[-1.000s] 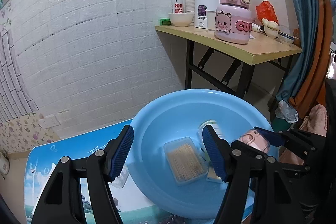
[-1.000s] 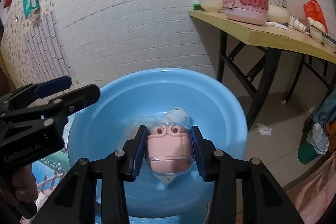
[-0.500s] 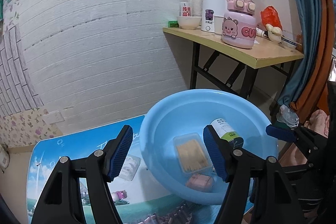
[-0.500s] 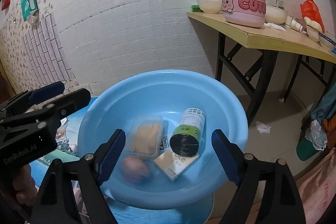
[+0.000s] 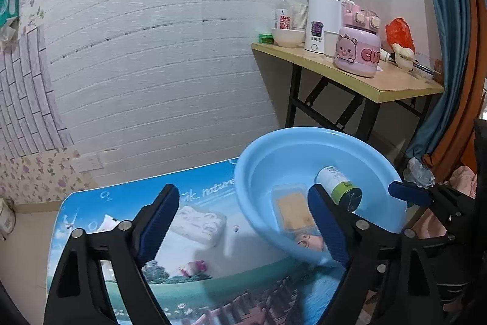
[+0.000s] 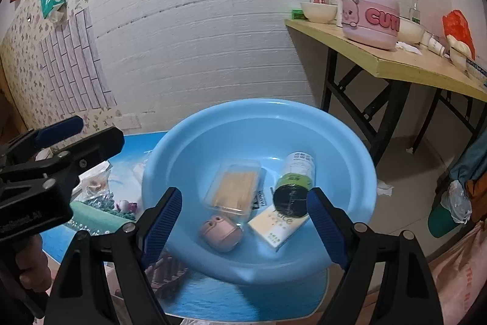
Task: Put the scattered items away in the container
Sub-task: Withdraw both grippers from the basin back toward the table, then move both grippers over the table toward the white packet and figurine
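Both wrist views look down, sharing the blue basin (image 5: 392, 172) (image 6: 170, 160).

A round blue basin (image 6: 258, 124) holds a toothpick box (image 6: 234, 188), bottle (image 6: 293, 185), pink case (image 6: 220, 233) and carton (image 6: 278, 226).

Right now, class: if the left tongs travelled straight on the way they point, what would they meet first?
Most likely the white packet lying on the printed tabletop; it sits between the open left tongs. The blue basin lies just right of that line, though depth is uncertain.
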